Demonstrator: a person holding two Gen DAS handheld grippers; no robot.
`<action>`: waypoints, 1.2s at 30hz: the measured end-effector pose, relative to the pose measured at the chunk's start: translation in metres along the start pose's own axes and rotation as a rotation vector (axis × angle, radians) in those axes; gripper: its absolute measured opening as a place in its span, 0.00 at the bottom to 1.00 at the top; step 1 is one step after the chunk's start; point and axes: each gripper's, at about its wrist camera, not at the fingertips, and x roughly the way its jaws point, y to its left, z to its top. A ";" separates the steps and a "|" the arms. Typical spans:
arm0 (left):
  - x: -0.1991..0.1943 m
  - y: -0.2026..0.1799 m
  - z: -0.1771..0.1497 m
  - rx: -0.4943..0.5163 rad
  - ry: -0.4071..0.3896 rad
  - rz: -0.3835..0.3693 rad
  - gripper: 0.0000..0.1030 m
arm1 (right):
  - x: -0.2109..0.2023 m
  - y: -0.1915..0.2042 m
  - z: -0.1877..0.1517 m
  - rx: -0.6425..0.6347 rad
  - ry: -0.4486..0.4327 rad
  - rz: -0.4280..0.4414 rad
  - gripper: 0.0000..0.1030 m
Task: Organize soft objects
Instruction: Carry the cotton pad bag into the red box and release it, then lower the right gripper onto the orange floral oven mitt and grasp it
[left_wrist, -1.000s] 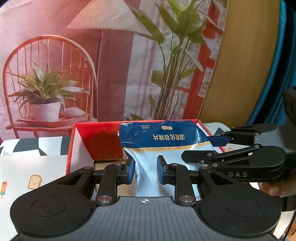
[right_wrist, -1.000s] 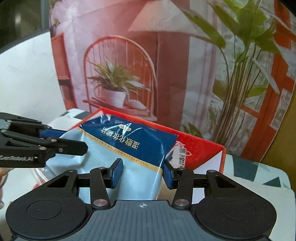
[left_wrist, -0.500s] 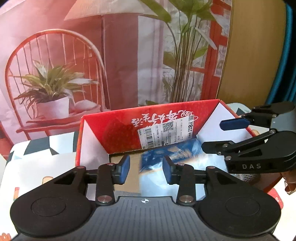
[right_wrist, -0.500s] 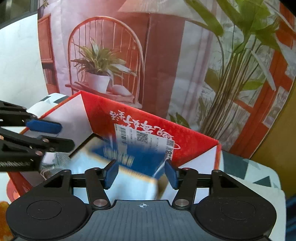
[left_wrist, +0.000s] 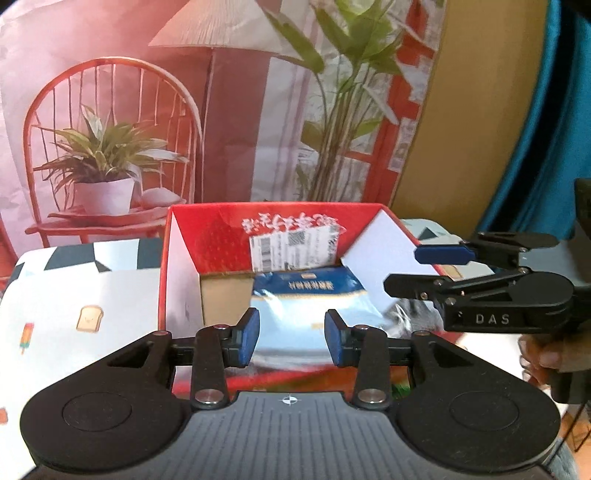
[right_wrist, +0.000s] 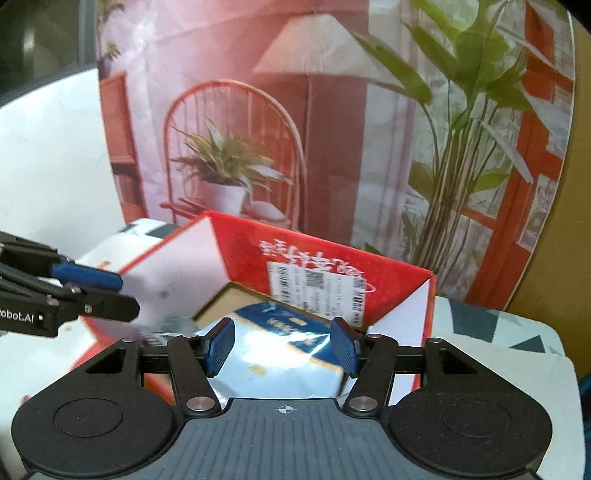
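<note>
Blue pack (left_wrist: 310, 295) lies in the red box (left_wrist: 184, 266), so both my left fingers (left_wrist: 248, 336) and right fingers (right_wrist: 221, 343) hang open, empty.

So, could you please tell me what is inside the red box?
A blue and white packet lies in the red box, with something grey beside it. The packet hides whatever is underneath.

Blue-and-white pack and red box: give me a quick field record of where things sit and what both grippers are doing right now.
pack: blue-and-white pack lies inside the red box, blue end toward the far wall
box: open top, barcode label on the inner far wall
left gripper: open, nothing held
right gripper: open, nothing held
table: patterned cloth under the box
</note>
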 end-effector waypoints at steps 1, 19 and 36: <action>-0.005 -0.001 -0.004 0.001 0.000 -0.002 0.39 | -0.007 0.004 -0.004 0.001 -0.011 0.010 0.52; -0.030 0.016 -0.101 -0.141 0.083 0.088 0.39 | -0.043 0.073 -0.105 0.108 0.050 0.121 0.52; -0.041 0.020 -0.145 -0.228 0.053 0.158 0.39 | -0.028 0.100 -0.164 0.077 0.145 0.145 0.52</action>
